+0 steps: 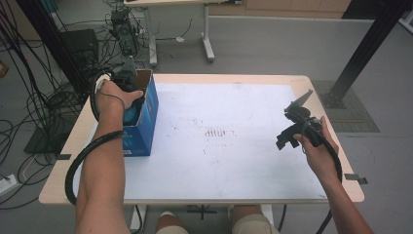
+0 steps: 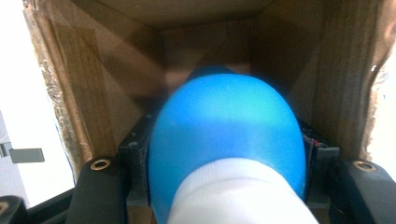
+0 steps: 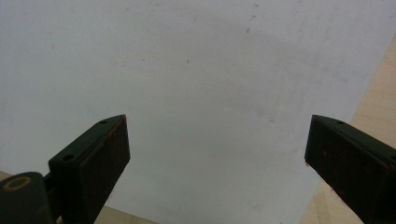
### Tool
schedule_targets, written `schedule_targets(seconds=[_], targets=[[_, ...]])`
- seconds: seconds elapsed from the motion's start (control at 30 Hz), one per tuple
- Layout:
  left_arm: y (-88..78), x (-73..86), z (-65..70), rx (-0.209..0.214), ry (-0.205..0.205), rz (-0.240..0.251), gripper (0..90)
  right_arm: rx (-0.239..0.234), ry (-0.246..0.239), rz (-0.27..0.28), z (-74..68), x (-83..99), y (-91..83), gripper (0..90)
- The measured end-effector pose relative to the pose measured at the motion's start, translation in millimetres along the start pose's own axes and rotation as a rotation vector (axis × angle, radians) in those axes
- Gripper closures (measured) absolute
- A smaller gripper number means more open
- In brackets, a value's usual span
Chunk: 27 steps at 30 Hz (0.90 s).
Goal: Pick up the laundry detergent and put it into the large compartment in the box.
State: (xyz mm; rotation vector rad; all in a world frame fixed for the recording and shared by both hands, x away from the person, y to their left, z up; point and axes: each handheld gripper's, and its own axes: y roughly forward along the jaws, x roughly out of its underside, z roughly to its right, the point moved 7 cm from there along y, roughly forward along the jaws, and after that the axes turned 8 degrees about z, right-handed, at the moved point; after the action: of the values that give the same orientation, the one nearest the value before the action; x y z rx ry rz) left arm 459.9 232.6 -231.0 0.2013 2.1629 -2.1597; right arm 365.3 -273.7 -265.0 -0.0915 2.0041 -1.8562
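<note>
Blue-and-white bottle point(image 2: 229, 154) pinched in my left gripper point(image 2: 229, 186), fingers pressing both sides, bottle inside open cardboard box point(image 1: 144, 114). Box blue outside, brown inside, sits at bench's point(image 1: 234, 165) left edge on white sheet point(image 1: 229, 146). My right gripper point(image 1: 288, 139) hovers over sheet at right side, fingers spread wide, nothing between them.
</note>
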Motion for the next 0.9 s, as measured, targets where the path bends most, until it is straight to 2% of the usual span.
schedule_targets(seconds=[0.9], targets=[[-0.2, 1.2, -1.8, 0.004, -0.004, 0.005, 37.2, 0.002, -0.001, -0.001, 0.0, 0.4, 0.2, 6.5]])
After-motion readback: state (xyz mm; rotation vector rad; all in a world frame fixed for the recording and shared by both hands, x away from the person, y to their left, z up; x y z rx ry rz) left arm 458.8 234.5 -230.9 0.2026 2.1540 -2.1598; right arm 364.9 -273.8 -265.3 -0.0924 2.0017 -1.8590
